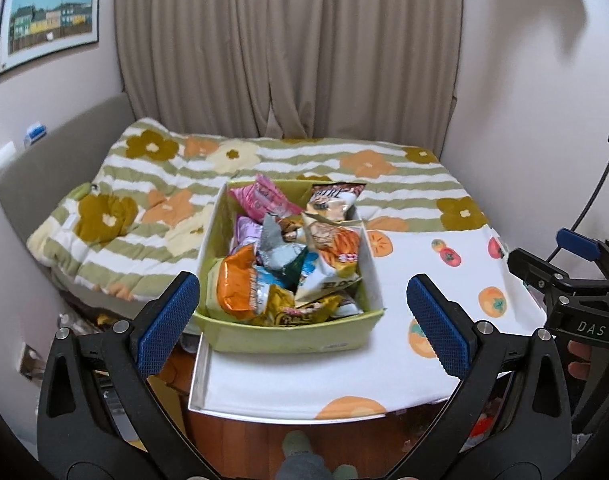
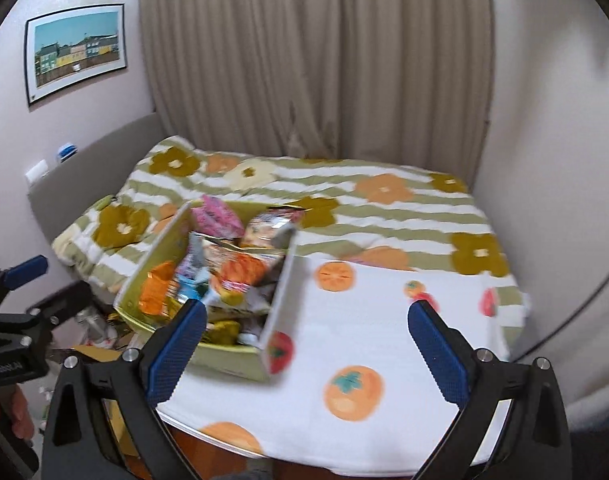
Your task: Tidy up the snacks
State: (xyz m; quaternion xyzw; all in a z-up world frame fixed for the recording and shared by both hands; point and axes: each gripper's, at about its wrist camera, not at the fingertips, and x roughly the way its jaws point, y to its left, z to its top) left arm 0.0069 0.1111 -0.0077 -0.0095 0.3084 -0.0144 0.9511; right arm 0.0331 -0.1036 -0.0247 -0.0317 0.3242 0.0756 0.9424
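Observation:
A green cardboard box (image 1: 288,338) stands on a white cloth with orange fruit prints (image 1: 424,280). It is heaped with snack bags: an orange bag (image 1: 240,284), a pink bag (image 1: 264,198), a white and orange bag (image 1: 336,248). The box also shows in the right wrist view (image 2: 224,358), left of centre. My left gripper (image 1: 300,320) is open and empty, held just in front of the box. My right gripper (image 2: 306,344) is open and empty, over the cloth to the right of the box. Each gripper shows at the edge of the other's view.
The cloth covers a low table (image 1: 288,408) set against a bed with a striped flower blanket (image 1: 152,208). Beige curtains (image 1: 288,48) hang behind. A framed picture (image 1: 48,20) is on the left wall. Clutter lies on the floor to the left (image 2: 96,332).

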